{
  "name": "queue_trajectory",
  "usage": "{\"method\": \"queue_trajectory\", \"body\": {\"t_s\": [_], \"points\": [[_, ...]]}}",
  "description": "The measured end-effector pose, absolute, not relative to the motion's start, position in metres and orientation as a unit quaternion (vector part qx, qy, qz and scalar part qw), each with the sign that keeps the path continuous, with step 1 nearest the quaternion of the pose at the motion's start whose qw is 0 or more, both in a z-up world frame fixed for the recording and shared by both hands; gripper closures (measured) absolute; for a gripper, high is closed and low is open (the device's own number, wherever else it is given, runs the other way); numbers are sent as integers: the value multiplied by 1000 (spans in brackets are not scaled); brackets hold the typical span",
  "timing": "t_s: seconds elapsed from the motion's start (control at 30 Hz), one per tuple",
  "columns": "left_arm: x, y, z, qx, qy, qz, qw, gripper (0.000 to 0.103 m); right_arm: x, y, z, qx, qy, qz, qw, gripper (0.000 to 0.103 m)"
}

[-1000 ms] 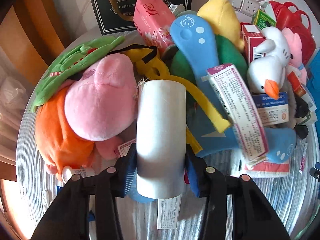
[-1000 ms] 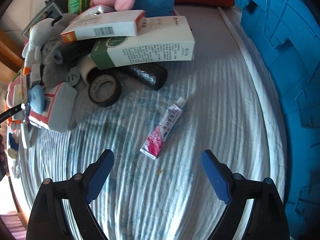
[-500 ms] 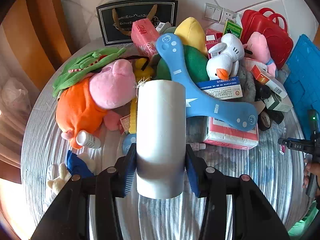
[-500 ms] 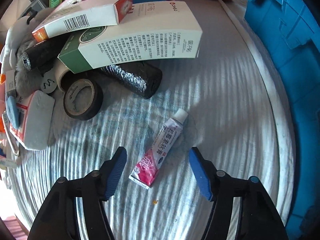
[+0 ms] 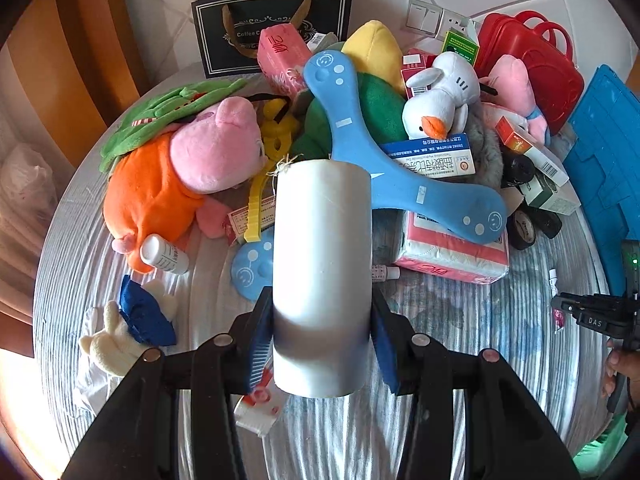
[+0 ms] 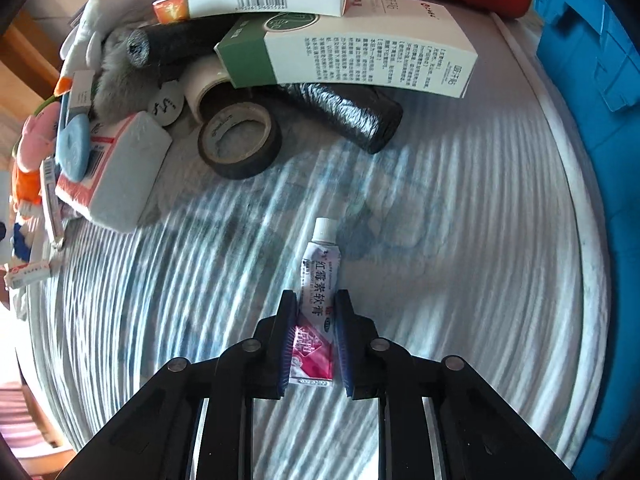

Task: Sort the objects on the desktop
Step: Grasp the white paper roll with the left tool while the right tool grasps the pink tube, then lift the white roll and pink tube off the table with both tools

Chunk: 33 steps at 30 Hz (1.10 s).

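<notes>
My left gripper (image 5: 320,320) is shut on a plain white cylinder (image 5: 322,248), held upright above the striped tablecloth (image 5: 460,320), in front of the toy pile. In the right wrist view a small pink and white ointment tube (image 6: 318,300) lies on the cloth with its white cap pointing away. My right gripper (image 6: 316,300) points down over it, its jaws closing, and both blue pads lie against the tube's sides. The left wrist view shows that gripper (image 5: 592,314) at the right edge, with a person's hand (image 5: 620,364) behind it.
Plush toys, a blue boomerang (image 5: 360,140), tissue packs and medicine boxes are heaped across the back of the table. Near the tube lie a black tape roll (image 6: 240,140), a black cylinder (image 6: 344,116) and a green and white box (image 6: 348,52). A blue crate (image 6: 592,80) stands at the right.
The right gripper came down over the ointment tube and its jaws closed from wide apart onto the tube's sides. The left gripper pulled back and up from the pile with the white cylinder, then stayed still.
</notes>
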State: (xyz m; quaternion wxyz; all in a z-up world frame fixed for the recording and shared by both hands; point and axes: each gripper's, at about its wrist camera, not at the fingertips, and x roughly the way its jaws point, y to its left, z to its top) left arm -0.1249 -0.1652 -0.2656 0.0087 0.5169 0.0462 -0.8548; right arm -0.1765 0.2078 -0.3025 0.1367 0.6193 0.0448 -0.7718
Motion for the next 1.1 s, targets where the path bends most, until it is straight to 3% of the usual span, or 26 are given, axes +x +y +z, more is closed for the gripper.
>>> {"method": "queue_trajectory", "body": {"t_s": [0.43,0.7,1.1], "points": [[-119,-168,-260,511,47,-858,9,59,-135,205,-261,612,39,-773,163,85],[-109,-156,-241,499,42,-865,-3,59,-120,222,-237,587,39,-787,183,91],[-81,-151,-230,493,40,-869,-1,59,-101,216,-241,578,43,-792,193,91]]}}
